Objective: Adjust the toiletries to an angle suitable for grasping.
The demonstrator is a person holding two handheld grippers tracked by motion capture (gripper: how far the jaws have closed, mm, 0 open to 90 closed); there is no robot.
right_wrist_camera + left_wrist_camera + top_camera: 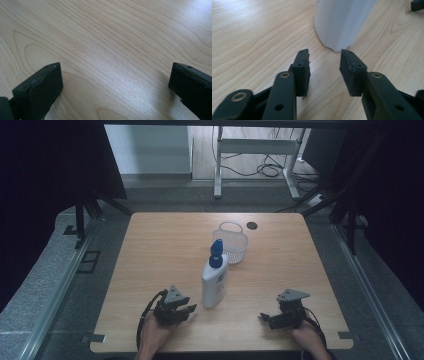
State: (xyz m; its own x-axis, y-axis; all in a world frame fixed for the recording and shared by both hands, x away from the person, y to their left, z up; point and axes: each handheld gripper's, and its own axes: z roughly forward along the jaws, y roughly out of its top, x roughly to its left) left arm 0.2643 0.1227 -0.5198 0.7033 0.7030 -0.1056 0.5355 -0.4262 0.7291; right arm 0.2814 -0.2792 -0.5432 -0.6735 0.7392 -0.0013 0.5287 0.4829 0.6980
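Observation:
A white bottle [215, 282] with a blue cap [216, 254] stands upright near the middle of the wooden table [160, 245]. My left gripper [190, 312] rests low at the front left, pointing toward the bottle's base. In the left gripper view the jaws of this gripper [324, 53] stand apart with bare wood between them, and the bottle [342, 22] rises just beyond the fingertips, untouched. My right gripper [265, 318] lies at the front right, to the right of the bottle. Its jaws [115, 67] are spread wide over bare tabletop.
A small white mesh basket [232, 242] with a handle sits just behind the bottle. A dark round hole [252, 225] marks the table's far edge. Beyond the table are a white desk frame [255, 150] and floor cables. Dark curtains hang on both sides.

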